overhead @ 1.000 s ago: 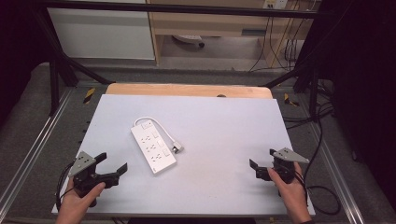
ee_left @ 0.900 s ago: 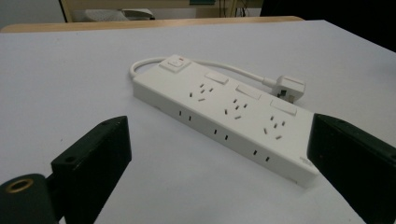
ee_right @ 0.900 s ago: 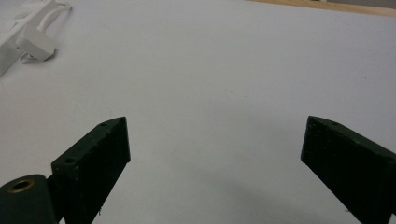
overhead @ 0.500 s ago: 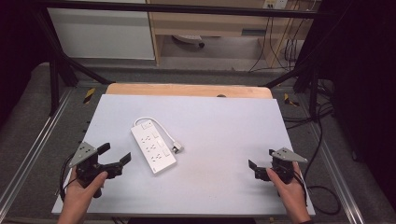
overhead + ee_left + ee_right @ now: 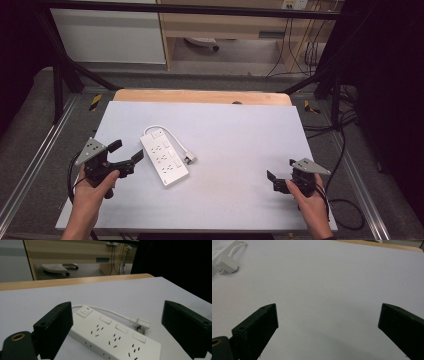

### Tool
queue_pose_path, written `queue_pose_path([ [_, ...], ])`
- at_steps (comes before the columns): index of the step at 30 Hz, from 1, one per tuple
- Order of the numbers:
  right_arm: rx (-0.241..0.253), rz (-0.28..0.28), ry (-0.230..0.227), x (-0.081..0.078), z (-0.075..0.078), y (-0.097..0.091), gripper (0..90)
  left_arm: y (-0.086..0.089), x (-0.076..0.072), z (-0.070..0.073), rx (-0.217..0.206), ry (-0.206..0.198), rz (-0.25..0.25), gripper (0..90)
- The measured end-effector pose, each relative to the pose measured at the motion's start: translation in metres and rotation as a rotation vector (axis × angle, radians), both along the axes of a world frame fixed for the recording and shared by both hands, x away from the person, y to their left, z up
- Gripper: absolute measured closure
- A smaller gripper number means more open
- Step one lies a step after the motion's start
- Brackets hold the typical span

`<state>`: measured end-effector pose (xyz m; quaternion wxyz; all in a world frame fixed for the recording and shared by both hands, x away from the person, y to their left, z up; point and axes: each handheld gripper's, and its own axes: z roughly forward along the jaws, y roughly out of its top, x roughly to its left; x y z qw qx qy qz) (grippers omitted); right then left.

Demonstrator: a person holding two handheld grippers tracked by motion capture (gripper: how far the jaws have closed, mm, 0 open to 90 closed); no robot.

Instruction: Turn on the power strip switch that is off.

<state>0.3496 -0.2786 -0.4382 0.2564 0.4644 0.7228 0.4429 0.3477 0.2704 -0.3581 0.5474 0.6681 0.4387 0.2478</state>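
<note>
A white power strip (image 5: pixel 164 162) lies flat on the left half of the pale table top (image 5: pixel 240 135), its white cable looping to a plug (image 5: pixel 190 158) beside it. My left gripper (image 5: pixel 127 151) is held just left of the strip, open, with its jaws pointing at it. In the left gripper view the strip (image 5: pixel 112 336) lies close ahead between the wide-spread jaws, switch end farther off, and the plug (image 5: pixel 141 323) rests to its right. My right gripper (image 5: pixel 281 169) hovers open near the table's front right, over bare surface (image 5: pixel 329 285), with the plug (image 5: pixel 227 265) far off.
A wooden strip (image 5: pixel 200 96) borders the table's far edge. Metal rails (image 5: pixel 45 150) run along both sides, and cables (image 5: pixel 345 150) hang at the right. Beyond the table stand a light cabinet (image 5: pixel 110 35) and a wooden shelf unit (image 5: pixel 235 25).
My left gripper has moved forward and rightward, closing in on the power strip. The right gripper has stayed almost still.
</note>
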Motion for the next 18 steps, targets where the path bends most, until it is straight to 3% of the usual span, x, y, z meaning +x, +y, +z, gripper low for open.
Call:
queue_pose_path([
  [3, 0.002, 0.001, 0.0, 0.0, 0.0, 0.0, 3.1, -0.002, 0.003, 0.005, 0.029, -0.013, -0.003, 11.0],
  [9, 0.01, -0.003, -0.002, 0.0, 0.001, 0.0, 3.0, -0.003, 0.01, 0.01, 0.017, -0.031, 0.004, 11.2],
  [18, 0.012, -0.014, -0.001, -0.001, 0.001, -0.002, 2.4, -0.004, 0.028, 0.022, 0.02, -0.025, 0.01, 10.9],
])
